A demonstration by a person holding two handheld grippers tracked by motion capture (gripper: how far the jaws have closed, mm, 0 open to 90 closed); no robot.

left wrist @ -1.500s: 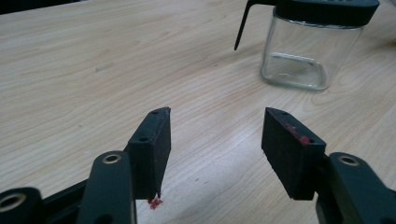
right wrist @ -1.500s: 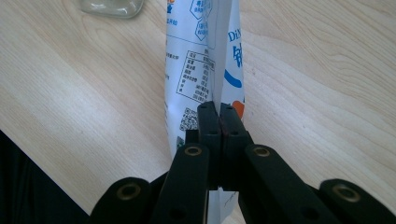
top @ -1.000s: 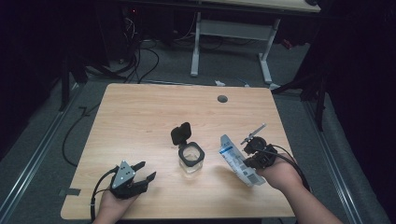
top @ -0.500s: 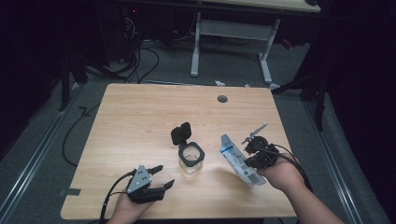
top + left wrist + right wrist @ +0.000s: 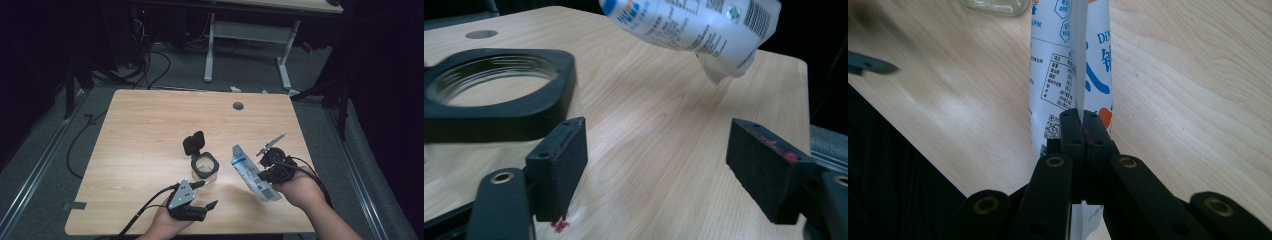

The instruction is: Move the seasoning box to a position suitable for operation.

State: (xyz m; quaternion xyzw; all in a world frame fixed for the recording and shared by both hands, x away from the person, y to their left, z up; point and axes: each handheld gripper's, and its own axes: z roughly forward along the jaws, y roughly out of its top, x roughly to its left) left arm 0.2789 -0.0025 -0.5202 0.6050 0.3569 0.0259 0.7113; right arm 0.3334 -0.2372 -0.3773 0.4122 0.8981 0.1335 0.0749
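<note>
A clear jar (image 5: 205, 170) with a square black rim stands near the table's front middle, its black lid (image 5: 194, 142) flipped up behind it. The rim (image 5: 499, 90) is close on the left in the left gripper view. My left gripper (image 5: 210, 193) lies at the front edge just below the jar, and its jaws have just been opening. In its own view the left gripper (image 5: 659, 165) holds nothing, only bare wood between the pads. A white and blue packet (image 5: 252, 172) hangs tilted beside the jar's right. My right gripper (image 5: 1083, 135) is shut on the packet's (image 5: 1068, 75) seam.
The wooden table (image 5: 150, 130) has a round cable hole (image 5: 238, 106) at the back. Cables (image 5: 150, 65) trail over the dark floor behind it, and a white desk frame (image 5: 210, 50) stands farther back. The table's right edge (image 5: 796, 65) lies just past the packet (image 5: 694, 25).
My left hand has slid right along the front edge, from the front left corner to just below the jar, and its jaws stand wider. The right hand and packet have kept still.
</note>
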